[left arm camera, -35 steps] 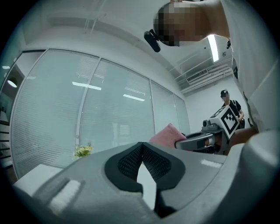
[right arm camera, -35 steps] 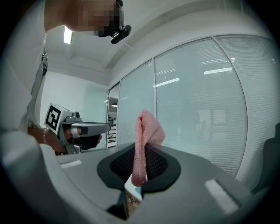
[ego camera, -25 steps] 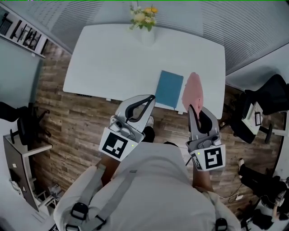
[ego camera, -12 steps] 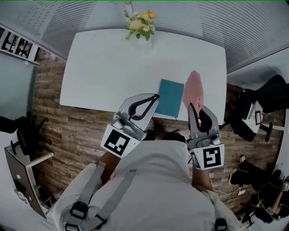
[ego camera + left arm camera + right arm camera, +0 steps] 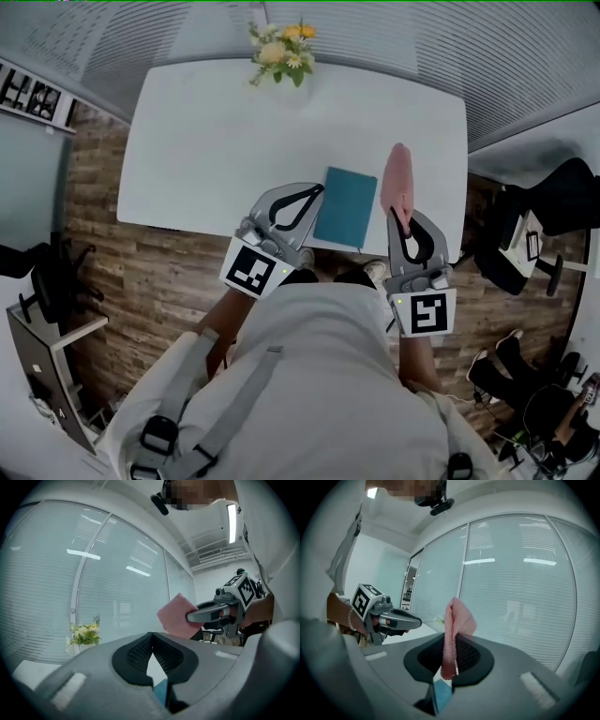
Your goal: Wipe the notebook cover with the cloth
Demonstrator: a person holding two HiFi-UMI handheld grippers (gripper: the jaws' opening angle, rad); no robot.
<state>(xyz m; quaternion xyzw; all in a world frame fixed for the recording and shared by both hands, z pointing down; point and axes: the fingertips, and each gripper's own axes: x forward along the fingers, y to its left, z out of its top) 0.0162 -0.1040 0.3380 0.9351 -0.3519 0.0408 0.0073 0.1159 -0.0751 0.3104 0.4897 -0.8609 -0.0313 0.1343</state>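
The right hand-held gripper is clamping the pink cloth. The left hand-held gripper is hovering, jaws together, beside the teal notebook lying on the desk.

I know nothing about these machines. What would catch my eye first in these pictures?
The pink cloth stands out first, pinched in the right tool and held up over the white table. Just left of it a teal notebook lies flat near the table's front edge, with the left tool shut and empty beside it. A vase of flowers stands at the far edge.
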